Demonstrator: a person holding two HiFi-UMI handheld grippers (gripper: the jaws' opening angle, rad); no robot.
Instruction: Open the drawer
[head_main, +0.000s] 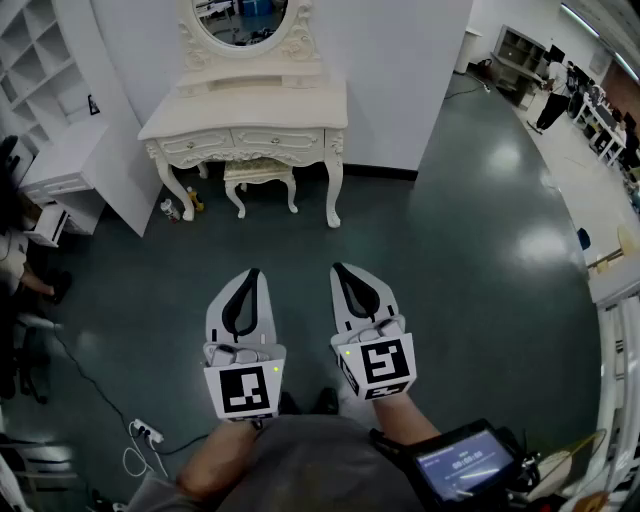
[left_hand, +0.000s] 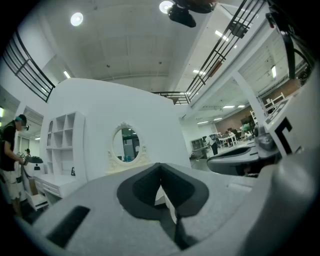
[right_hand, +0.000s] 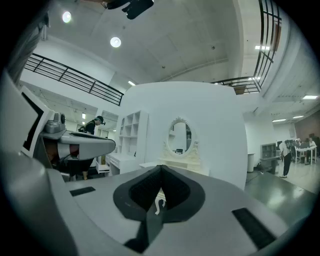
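A cream dressing table (head_main: 245, 108) with an oval mirror (head_main: 240, 20) stands against the white wall at the top of the head view. Its drawers (head_main: 263, 141) run along the front and look closed. Both grippers hover over the dark floor well short of the table, side by side and pointing toward it. The left gripper (head_main: 254, 272) is shut with nothing in it, its jaws meeting at the tip (left_hand: 160, 165). The right gripper (head_main: 338, 267) is likewise shut and empty (right_hand: 161, 167). The mirror (left_hand: 126, 144) shows far ahead in the left gripper view, and in the right gripper view the mirror (right_hand: 180, 137) is just as distant.
A small stool (head_main: 258, 172) sits under the table, with small bottles (head_main: 180, 207) by its left leg. A white shelf unit and low desk (head_main: 60, 165) stand at left beside a person (head_main: 20, 250). A power strip (head_main: 145, 433) and cable lie on the floor at lower left.
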